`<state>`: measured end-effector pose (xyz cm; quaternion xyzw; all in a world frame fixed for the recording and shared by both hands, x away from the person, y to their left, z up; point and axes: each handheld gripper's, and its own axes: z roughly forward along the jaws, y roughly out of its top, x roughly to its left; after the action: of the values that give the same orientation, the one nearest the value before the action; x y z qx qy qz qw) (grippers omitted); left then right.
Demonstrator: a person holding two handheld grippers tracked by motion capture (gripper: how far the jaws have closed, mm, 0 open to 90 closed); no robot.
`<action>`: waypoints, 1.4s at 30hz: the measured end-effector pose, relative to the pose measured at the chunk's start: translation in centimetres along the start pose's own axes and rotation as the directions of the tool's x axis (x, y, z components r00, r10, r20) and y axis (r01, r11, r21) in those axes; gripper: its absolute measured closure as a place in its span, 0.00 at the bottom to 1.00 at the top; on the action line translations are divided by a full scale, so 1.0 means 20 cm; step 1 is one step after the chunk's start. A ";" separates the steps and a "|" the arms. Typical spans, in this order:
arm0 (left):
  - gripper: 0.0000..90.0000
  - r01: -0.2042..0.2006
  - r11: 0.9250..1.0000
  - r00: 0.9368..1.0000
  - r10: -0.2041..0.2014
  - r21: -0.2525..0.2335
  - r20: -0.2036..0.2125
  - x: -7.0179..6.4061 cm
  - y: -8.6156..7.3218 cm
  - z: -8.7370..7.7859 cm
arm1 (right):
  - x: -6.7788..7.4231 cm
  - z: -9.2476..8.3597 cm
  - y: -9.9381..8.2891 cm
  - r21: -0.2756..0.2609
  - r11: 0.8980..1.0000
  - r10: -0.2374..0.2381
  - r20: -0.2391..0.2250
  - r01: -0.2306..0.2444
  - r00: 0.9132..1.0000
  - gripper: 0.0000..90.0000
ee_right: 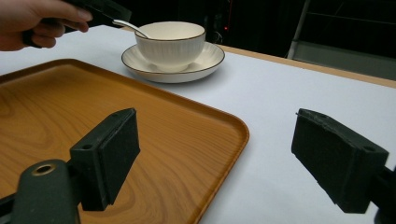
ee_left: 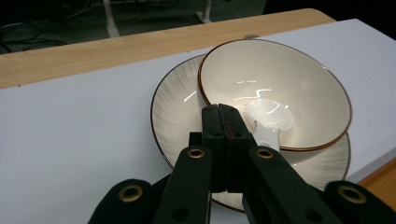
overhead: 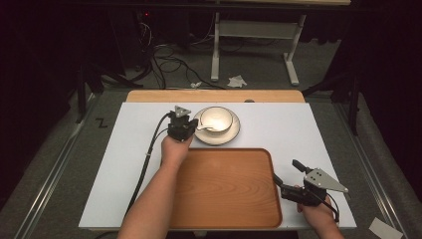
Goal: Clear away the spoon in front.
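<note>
Left gripper (overhead: 196,125): jaws pressed together on the handle of the spoon (ee_left: 267,122); sits at 9 o'clock of the bowl, just beside the saucer rim.
Spoon: white, its scoop end down inside the bowl, handle slanting up over the rim toward the left gripper, as the right gripper view shows.
Bowl (overhead: 216,118): cream with a dark rim line, upright, standing on the saucer (overhead: 232,135).
Saucer: on the white desk (overhead: 278,124) top, at 12 o'clock of the tray, apart from it.
Tray (overhead: 224,191): wooden, nothing on it, near edge of the desk.
Right gripper (overhead: 287,177): jaws spread wide, nothing between them; at 3 o'clock of the tray, one jaw over its right edge, the other over the desk.
Left hand (overhead: 175,149): over the tray's 11 o'clock corner.
</note>
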<state>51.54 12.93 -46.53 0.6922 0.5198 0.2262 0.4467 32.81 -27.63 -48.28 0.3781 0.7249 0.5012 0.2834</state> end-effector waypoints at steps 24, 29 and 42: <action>1.00 -0.008 1.000 1.000 0.008 0.019 -0.007 0.02 -0.06 -0.11 | 0.01 0.00 0.01 -0.006 1.000 -0.014 -0.012 0.014 1.000 0.18; 0.94 -0.026 0.999 0.999 0.025 0.029 0.030 -0.03 -0.13 -0.10 | 0.01 0.00 0.01 -0.004 1.000 -0.005 -0.010 0.005 1.000 0.18; 0.56 0.003 1.000 0.996 -0.002 -0.006 0.090 -0.06 -0.19 -0.24 | 0.02 0.00 0.01 -0.009 1.000 -0.023 -0.011 0.023 1.000 0.18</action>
<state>45.39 13.89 -47.25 0.6997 0.4994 0.1956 0.4719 32.55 -27.21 -48.03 0.3658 0.7286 0.5032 0.2866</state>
